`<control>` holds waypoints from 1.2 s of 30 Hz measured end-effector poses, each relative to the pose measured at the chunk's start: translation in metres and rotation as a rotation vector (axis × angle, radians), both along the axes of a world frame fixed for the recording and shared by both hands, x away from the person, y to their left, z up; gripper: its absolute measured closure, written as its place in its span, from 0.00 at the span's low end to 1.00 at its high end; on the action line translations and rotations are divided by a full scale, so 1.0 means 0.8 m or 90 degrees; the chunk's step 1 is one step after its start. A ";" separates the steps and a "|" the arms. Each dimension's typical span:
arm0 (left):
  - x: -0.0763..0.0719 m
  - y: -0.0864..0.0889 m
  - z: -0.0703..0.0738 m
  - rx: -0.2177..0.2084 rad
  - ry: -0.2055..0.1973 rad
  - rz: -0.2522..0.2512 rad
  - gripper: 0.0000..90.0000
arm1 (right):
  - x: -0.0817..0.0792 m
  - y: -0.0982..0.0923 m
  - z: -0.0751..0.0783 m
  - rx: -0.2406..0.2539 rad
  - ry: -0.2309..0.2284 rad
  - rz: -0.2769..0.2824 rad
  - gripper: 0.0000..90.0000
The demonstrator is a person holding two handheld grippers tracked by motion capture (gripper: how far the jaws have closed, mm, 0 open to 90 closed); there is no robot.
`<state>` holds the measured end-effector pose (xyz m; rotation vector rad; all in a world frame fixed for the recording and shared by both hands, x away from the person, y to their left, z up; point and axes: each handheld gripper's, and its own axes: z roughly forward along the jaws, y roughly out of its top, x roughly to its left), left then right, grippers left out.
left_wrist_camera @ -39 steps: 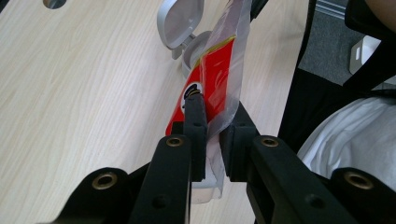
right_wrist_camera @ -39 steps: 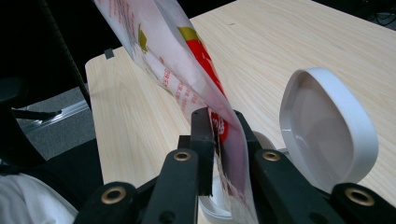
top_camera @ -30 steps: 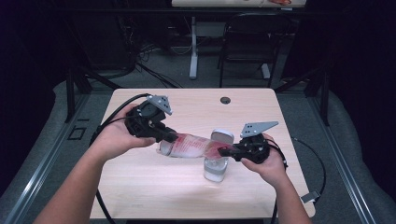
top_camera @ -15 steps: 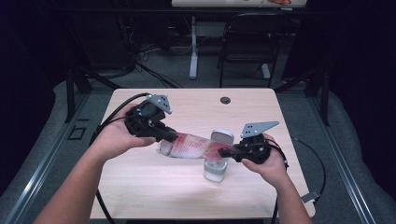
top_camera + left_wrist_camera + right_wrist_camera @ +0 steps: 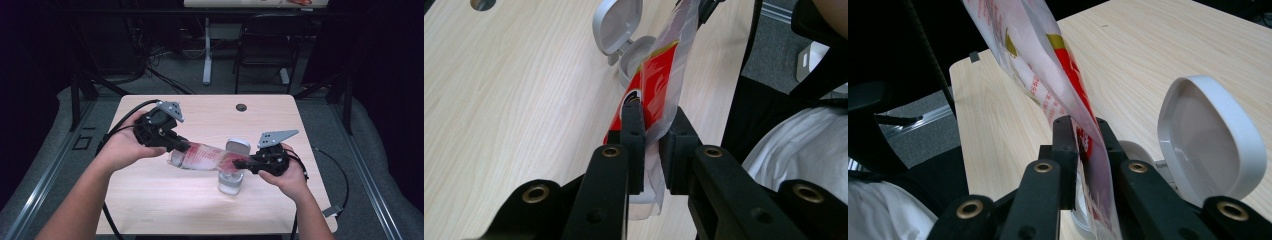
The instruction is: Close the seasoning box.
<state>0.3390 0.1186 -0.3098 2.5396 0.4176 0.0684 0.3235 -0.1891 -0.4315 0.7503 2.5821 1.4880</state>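
Both the left gripper (image 5: 172, 142) and the right gripper (image 5: 245, 164) have their jaws pinched tight on the bag (image 5: 202, 156), holding it over the open jar (image 5: 230, 182) to pour.

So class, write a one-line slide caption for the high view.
Two claws, left and right, hold a pouch over an open-lidded jar.
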 end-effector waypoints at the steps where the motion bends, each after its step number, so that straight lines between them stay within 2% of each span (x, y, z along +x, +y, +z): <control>1: 0.000 0.000 0.000 0.002 0.000 0.001 0.91 | 0.000 0.001 0.000 -0.002 0.000 0.002 0.93; 14: -0.001 0.000 0.004 0.006 -0.005 -0.001 0.91 | 0.001 0.006 -0.004 0.000 0.006 0.004 0.93; 25: 0.000 -0.001 0.006 -0.004 -0.003 0.001 0.91 | -0.001 0.005 0.000 0.013 0.007 0.014 0.93; 36: 0.000 -0.004 0.005 -0.005 -0.002 -0.002 0.91 | -0.001 0.003 0.001 0.009 0.006 0.011 0.93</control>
